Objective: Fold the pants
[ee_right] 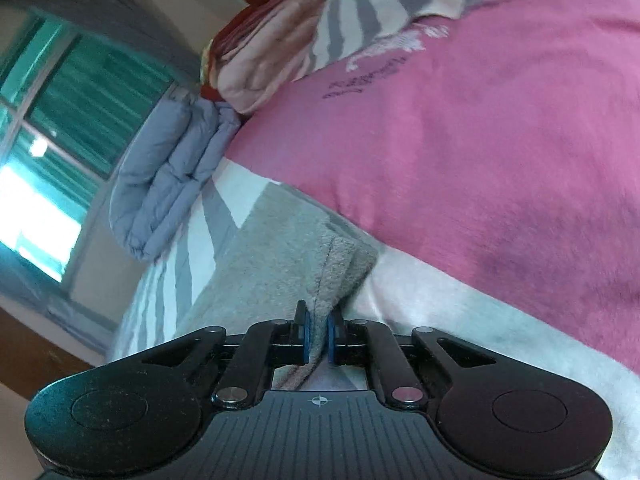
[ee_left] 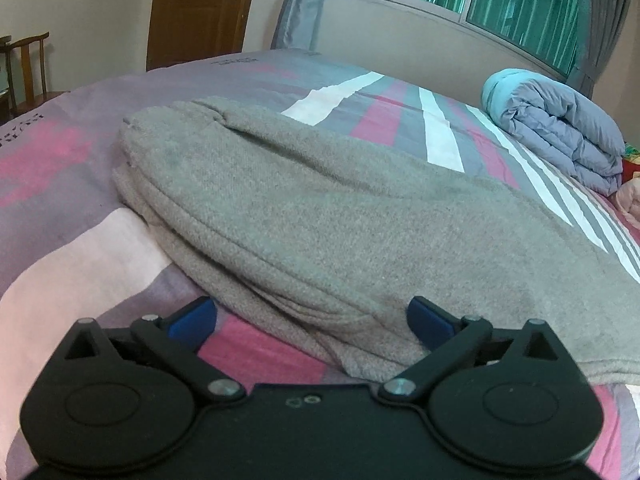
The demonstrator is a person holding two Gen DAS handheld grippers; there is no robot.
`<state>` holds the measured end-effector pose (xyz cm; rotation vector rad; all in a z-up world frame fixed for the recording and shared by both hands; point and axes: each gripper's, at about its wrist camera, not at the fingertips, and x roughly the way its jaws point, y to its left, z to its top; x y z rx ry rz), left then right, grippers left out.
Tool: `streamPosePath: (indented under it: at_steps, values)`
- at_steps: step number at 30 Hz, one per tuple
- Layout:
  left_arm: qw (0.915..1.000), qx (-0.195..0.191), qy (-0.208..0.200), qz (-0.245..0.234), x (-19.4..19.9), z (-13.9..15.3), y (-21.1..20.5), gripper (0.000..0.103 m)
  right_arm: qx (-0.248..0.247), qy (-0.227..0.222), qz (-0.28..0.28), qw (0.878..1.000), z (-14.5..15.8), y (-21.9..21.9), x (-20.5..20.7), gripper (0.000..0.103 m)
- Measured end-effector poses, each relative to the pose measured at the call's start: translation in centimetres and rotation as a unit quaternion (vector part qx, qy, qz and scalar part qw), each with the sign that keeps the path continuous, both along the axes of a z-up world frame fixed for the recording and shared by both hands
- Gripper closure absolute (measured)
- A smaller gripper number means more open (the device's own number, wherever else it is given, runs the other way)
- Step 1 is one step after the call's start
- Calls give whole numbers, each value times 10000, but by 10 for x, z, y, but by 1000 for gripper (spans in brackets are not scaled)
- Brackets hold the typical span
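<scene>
The grey fleece pants (ee_left: 304,208) lie folded lengthwise on the striped bed sheet (ee_left: 60,264), several layers stacked at their near edge. My left gripper (ee_left: 312,320) is open, its blue pads (ee_left: 192,318) spread on either side of the pants' near edge, holding nothing. In the right wrist view, my right gripper (ee_right: 318,332) is shut on an edge of the grey pants (ee_right: 280,256), the cloth pinched between the blue pads (ee_right: 306,336) and lifted a little off the sheet (ee_right: 480,140).
A folded blue-grey quilt (ee_left: 560,128) lies at the bed's far right, also in the right wrist view (ee_right: 168,168). A pink pillow and striped bedding (ee_right: 280,40) lie beyond. Door (ee_left: 200,8), wooden chair (ee_left: 28,68) and window (ee_left: 500,0) stand behind the bed.
</scene>
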<state>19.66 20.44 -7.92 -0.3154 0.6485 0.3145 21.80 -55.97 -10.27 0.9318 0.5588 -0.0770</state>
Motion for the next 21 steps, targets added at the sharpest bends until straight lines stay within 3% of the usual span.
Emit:
streamPosePath:
  at_steps: [9,15,21]
  values:
    - [9998,-140,-103,-56,-6,5,6,6,-211,112,-33,9997,16,11,6,96]
    - [9988,-194,-433,116,-25,23,23,7,-673,-538,273,9959,75,43,13,96]
    - [9971,-320,-542,428,-51,28,57,7,-1114,-1356,1033,9791,137,129,28,96]
